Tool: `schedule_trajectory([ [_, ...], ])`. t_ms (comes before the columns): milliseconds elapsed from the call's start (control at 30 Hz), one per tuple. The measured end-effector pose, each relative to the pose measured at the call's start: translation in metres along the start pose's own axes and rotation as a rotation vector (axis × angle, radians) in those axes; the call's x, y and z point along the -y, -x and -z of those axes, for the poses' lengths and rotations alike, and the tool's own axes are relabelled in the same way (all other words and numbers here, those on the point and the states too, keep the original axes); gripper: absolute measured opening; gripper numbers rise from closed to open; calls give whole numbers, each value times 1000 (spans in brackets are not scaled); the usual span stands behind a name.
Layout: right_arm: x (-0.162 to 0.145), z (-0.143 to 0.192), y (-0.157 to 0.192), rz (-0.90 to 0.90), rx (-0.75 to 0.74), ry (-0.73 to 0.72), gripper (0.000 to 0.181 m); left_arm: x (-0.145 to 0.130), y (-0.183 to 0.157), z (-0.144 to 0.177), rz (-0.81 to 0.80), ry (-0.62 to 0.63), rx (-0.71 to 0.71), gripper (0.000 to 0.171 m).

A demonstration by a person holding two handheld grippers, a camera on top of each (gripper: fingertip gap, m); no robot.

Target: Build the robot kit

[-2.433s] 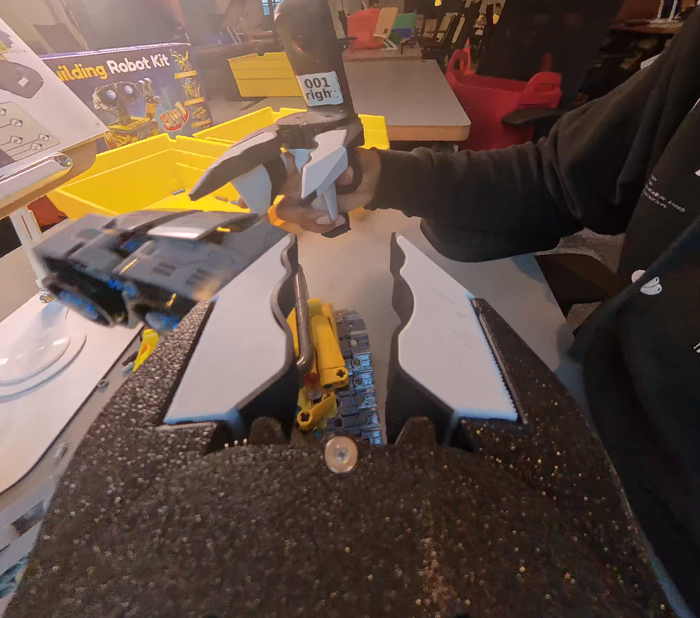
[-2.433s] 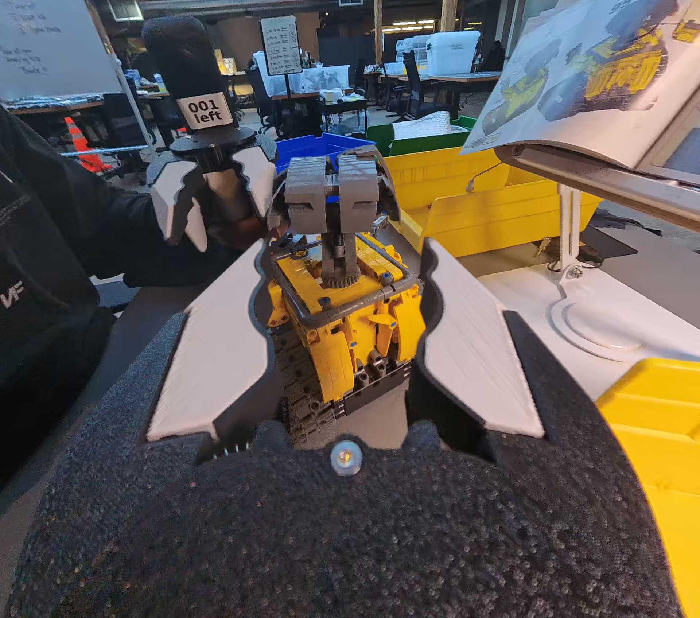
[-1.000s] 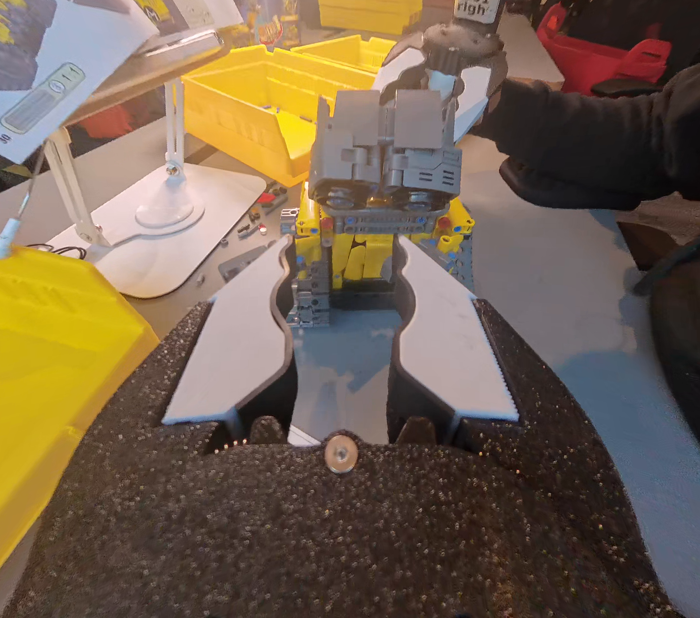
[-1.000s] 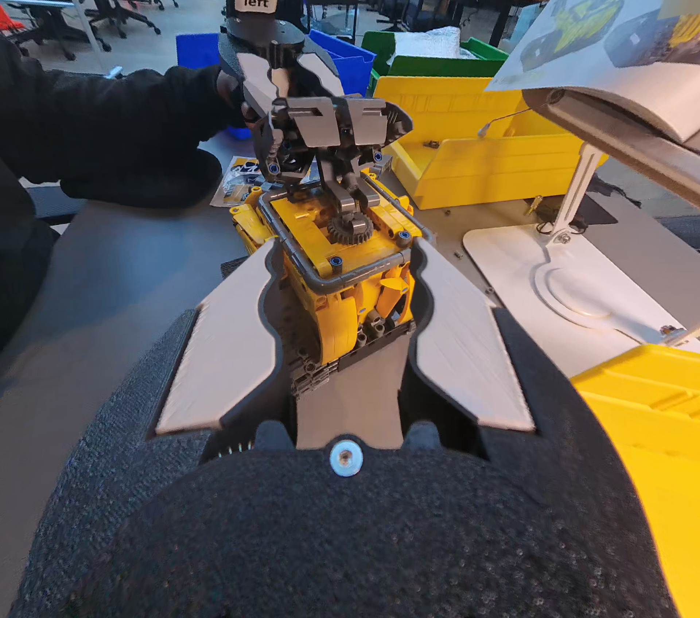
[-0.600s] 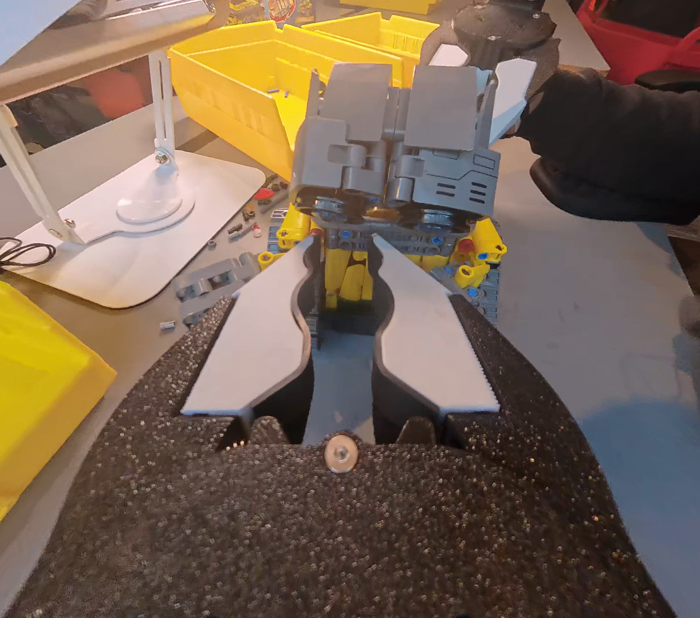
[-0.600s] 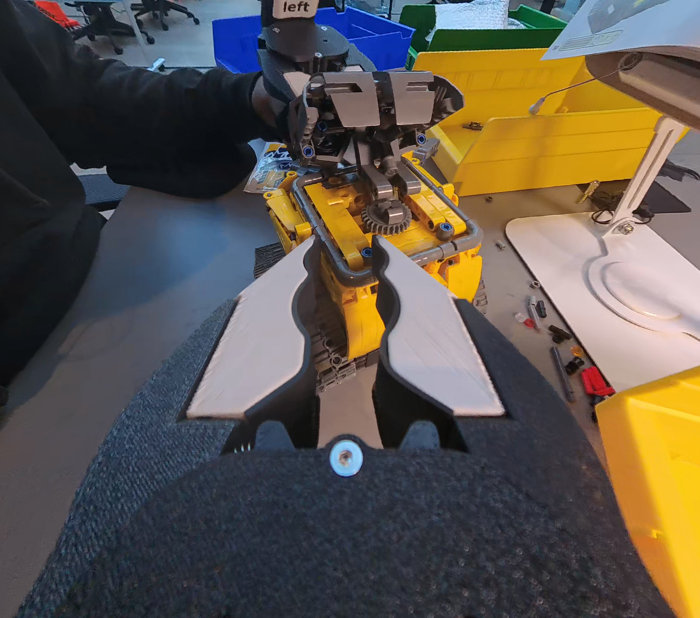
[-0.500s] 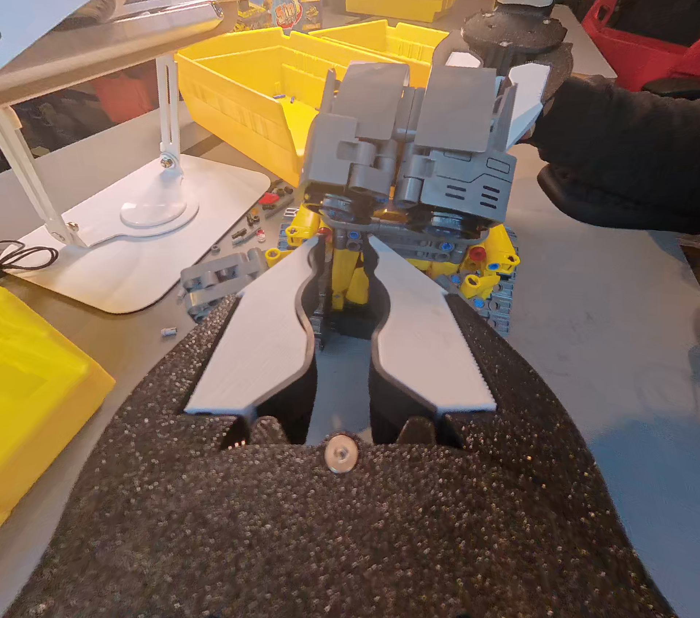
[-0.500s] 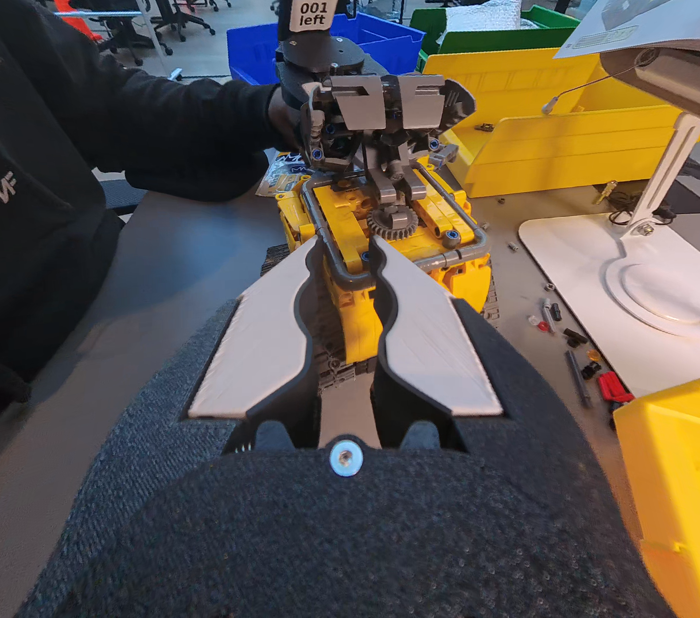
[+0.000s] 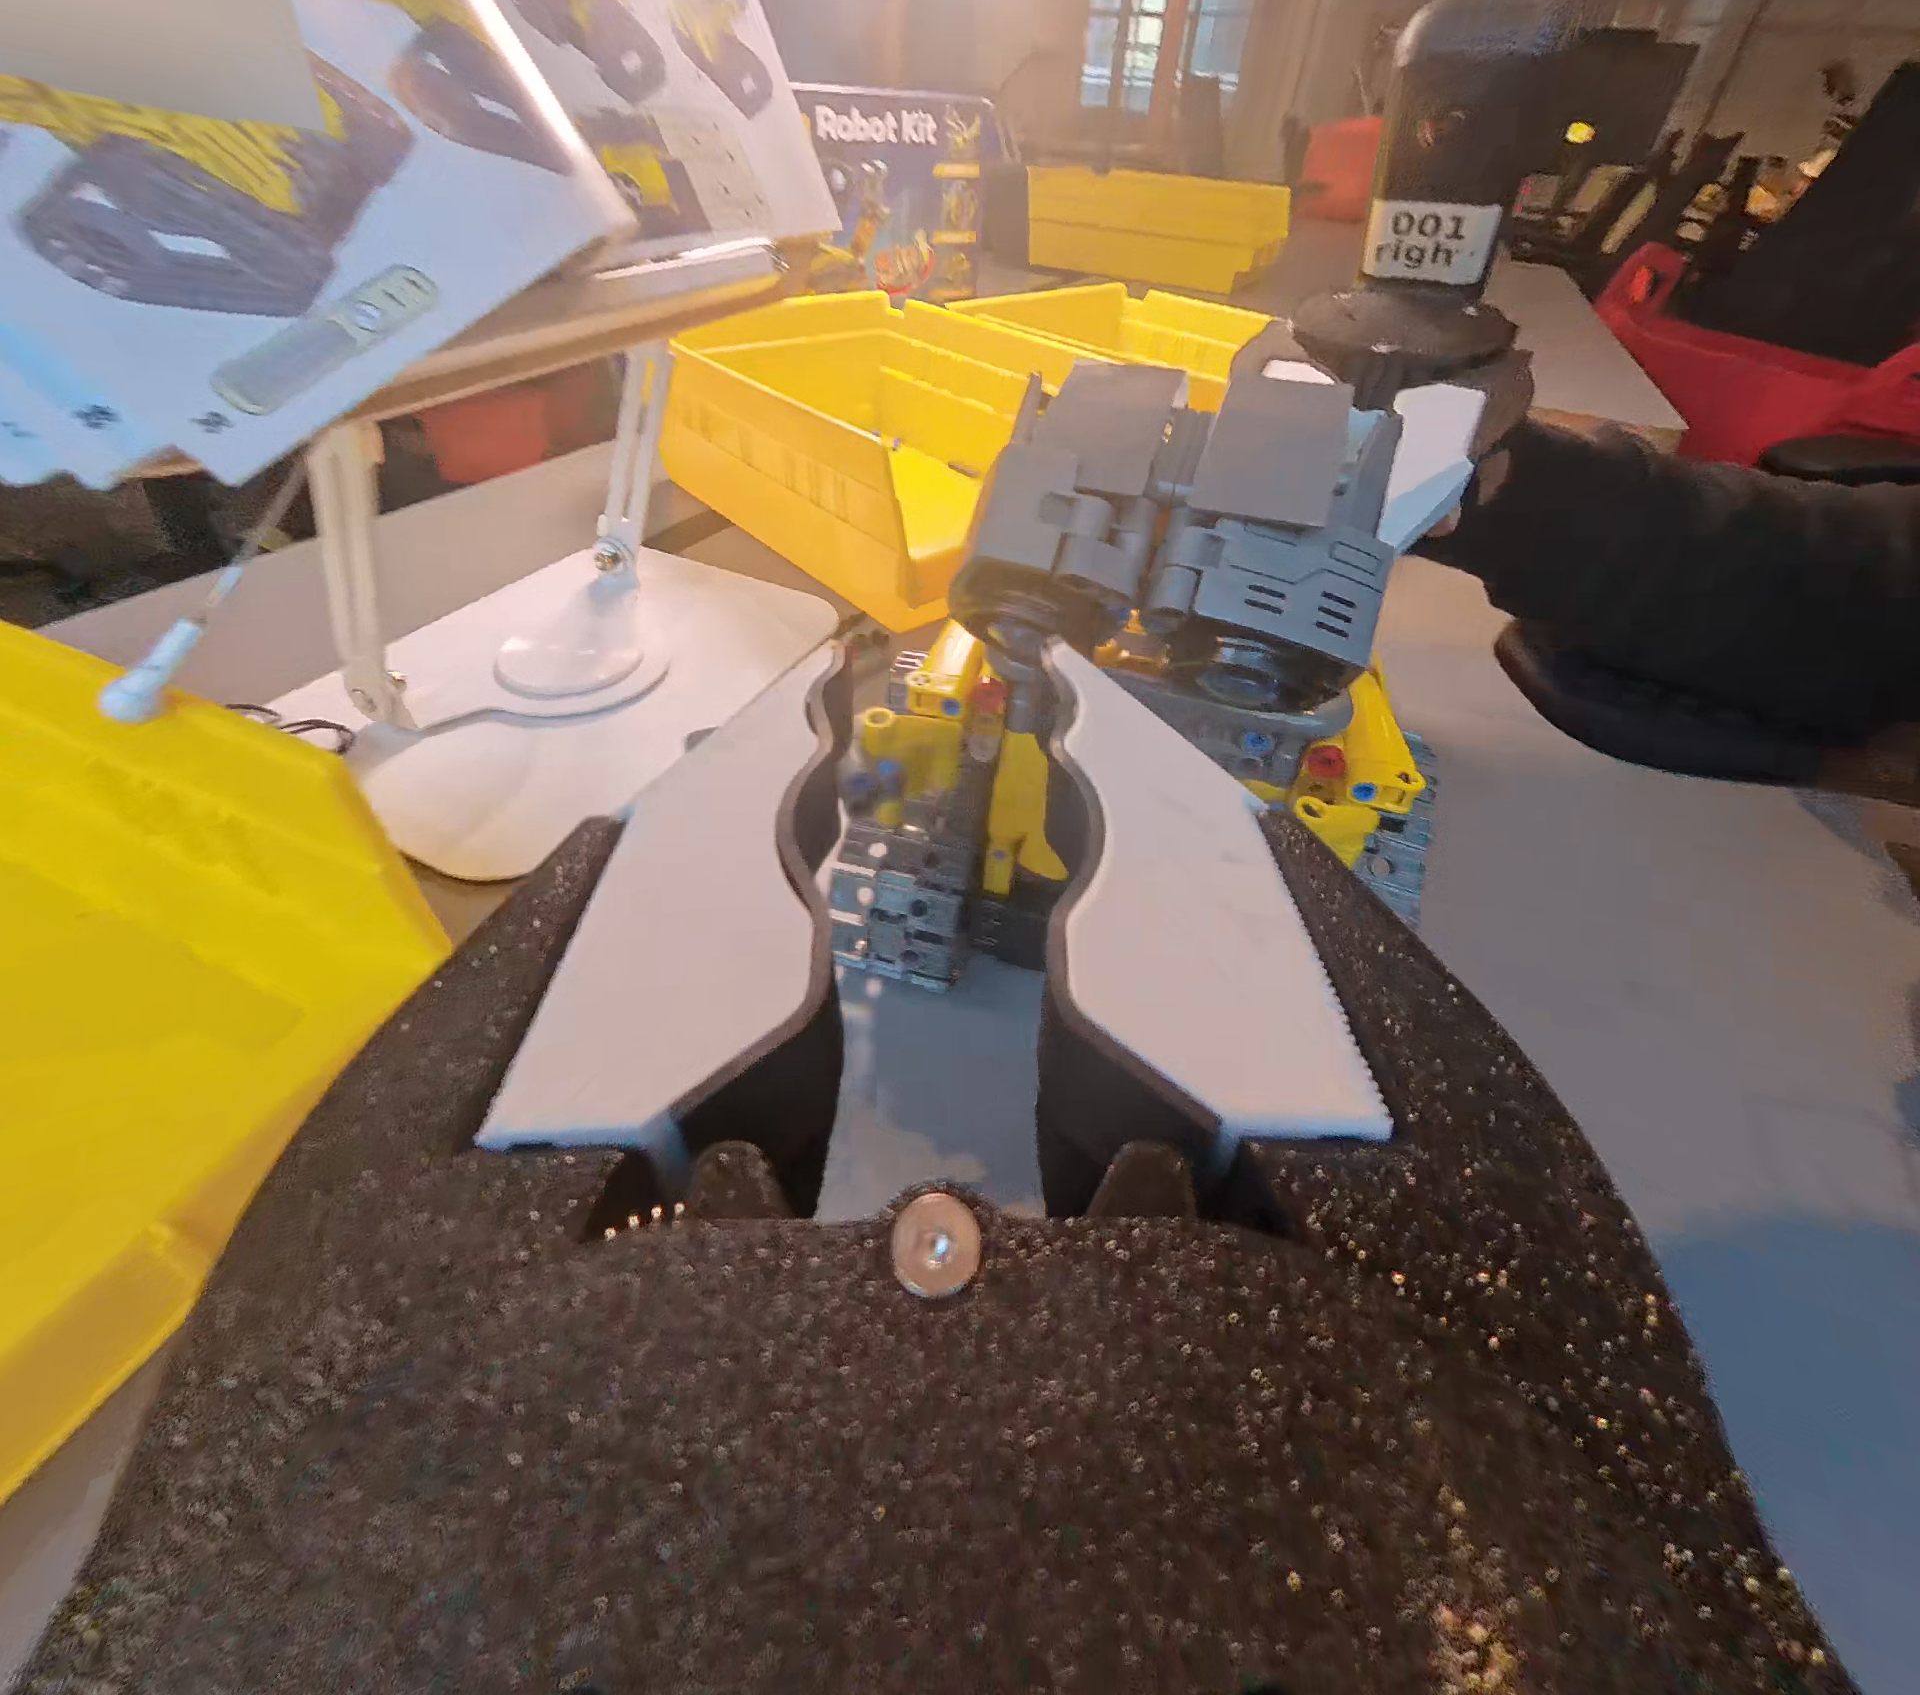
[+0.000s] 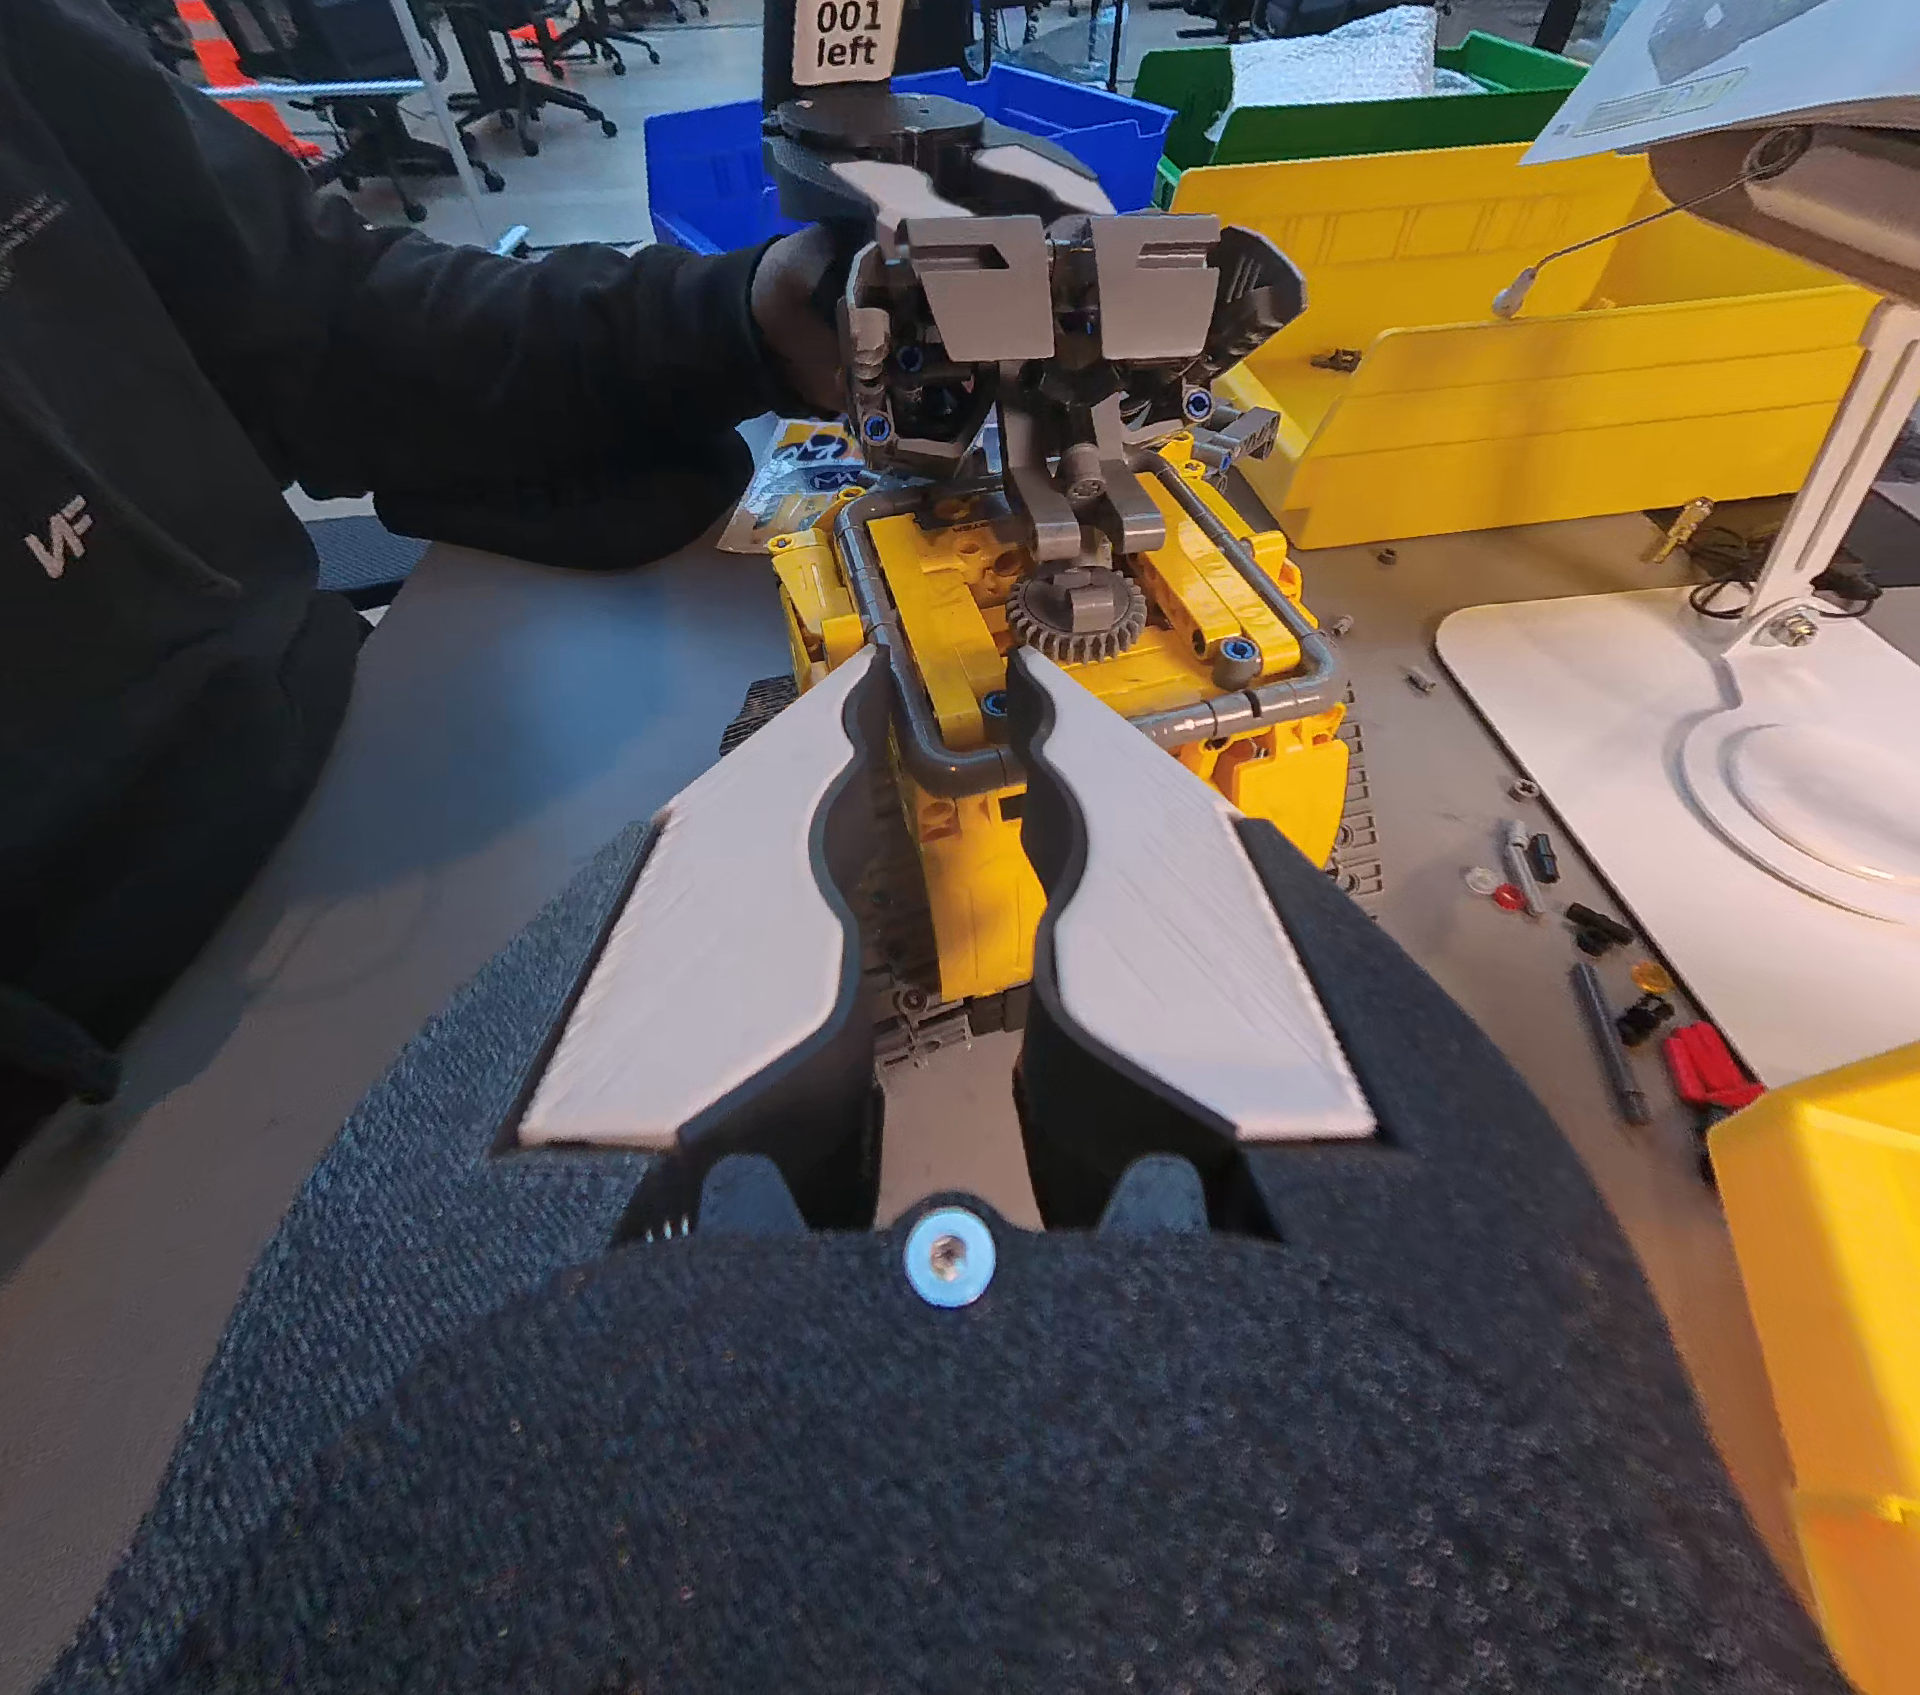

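Robot (image 10: 1049, 669): yellow brick-built model on grey tracks, standing upright on the grey table (image 10: 499, 741), between the two grippers.
Head (image 9: 1174, 544): grey, binocular-shaped, on a neck above the body; in the left view it leans toward the left.
Build state: as a judgement, body, tracks, neck and head look joined. Loose small parts (image 10: 1600, 949) lie on the table to the robot's right, so some pieces are unused.
Left gripper (image 9: 940, 658): at the robot's front, low under the head. Jaws stand apart with a clear gap; the yellow front and a grey neck piece sit in that gap. Whether the tips touch the model I cannot tell.
Left gripper, far view (image 10: 940, 191): seen behind the head, held level by a dark-sleeved arm reaching from the left.
Right gripper (image 10: 945, 658): at the robot's back top edge, angled down. Jaws are close, one on each side of the grey frame bar (image 10: 935, 731) at the near corner; they appear to pinch it.
Right gripper, far view (image 9: 1392, 440): just behind the head, handle upright, held in a dark sleeve.
Bins (image 9: 831, 440): yellow, open, beyond the robot.
Stand (image 9: 582, 679): white base and arm holding an open booklet (image 9: 312, 66) above the table.
Kit box (image 9: 894, 191): upright behind the bins.
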State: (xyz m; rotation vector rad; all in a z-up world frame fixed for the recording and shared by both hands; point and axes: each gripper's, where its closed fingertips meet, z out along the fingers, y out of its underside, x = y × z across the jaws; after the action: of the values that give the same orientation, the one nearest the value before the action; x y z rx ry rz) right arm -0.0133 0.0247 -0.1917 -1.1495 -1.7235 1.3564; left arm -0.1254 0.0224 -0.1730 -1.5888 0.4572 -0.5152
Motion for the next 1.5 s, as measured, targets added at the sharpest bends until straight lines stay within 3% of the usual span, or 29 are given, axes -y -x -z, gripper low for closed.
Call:
schedule_trajectory([
  [233,40,23,-24,5,-152,-234,26,13,46,19,1,-107,260,55],
  [467,52,63,-81,22,-572,-382,69,17,74,40,11,-138,461,71],
  [633,46,73,-96,39,-711,-371,78,10,82,54,13,-128,563,77],
  [867,36,70,-102,19,-734,-361,74,1,78,69,31,-131,603,75],
  [1500,27,65,-106,15,-758,-349,67,7,70,66,18,-158,555,76],
])
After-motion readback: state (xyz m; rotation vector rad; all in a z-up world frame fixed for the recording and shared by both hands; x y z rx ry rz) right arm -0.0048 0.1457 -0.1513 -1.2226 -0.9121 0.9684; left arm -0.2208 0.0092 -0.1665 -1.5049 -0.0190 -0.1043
